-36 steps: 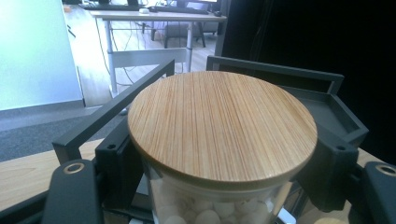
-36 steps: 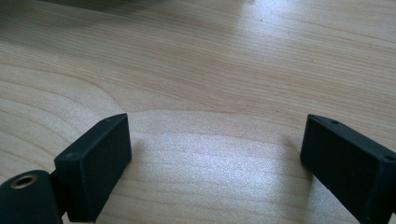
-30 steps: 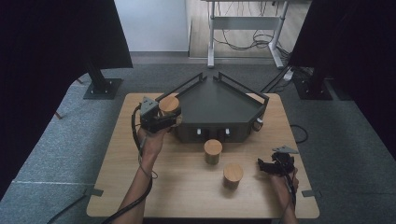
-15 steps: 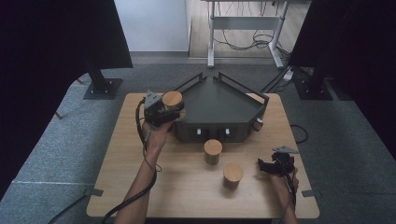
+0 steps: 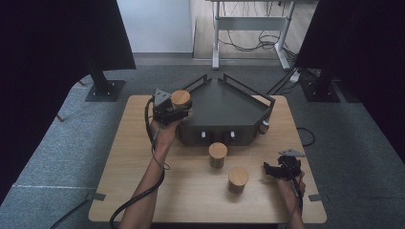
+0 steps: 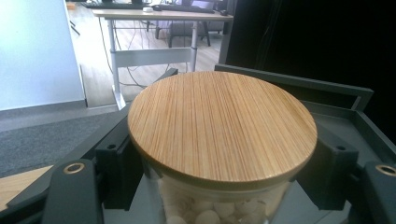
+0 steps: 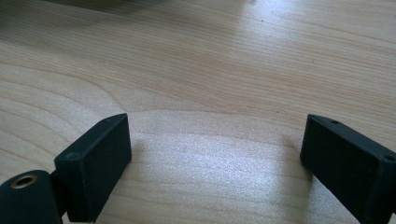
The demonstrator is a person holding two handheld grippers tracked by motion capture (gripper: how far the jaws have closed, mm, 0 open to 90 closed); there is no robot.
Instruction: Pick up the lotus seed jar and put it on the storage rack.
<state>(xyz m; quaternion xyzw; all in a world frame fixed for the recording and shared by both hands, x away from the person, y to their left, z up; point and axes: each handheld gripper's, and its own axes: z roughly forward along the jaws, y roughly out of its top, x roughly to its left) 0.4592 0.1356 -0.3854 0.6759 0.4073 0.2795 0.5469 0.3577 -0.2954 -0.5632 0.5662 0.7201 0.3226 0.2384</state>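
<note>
My left gripper (image 5: 177,109) is shut on a glass jar (image 5: 181,101) with a round bamboo lid and holds it above the left front edge of the dark angular tray (image 5: 224,102). In the left gripper view the lid (image 6: 219,122) sits between the two jaws, white round pieces show through the glass below it, and the tray's rim (image 6: 299,83) lies behind. Two more bamboo-lidded jars stand on the wooden table, one (image 5: 218,154) just before the tray and one (image 5: 238,179) nearer the front. My right gripper (image 5: 270,170) rests low at the table's right front, open, with bare wood (image 7: 210,154) between its jaws.
The tray has raised rails and small white knobs (image 5: 203,135) on its front face. Grey carpet surrounds the table, with black stand bases (image 5: 105,89) at both back corners and a white desk frame (image 5: 248,33) behind.
My left gripper has carried the jar to the right and farther back, from the table's left part to the tray's left edge. The right gripper has stayed put.
</note>
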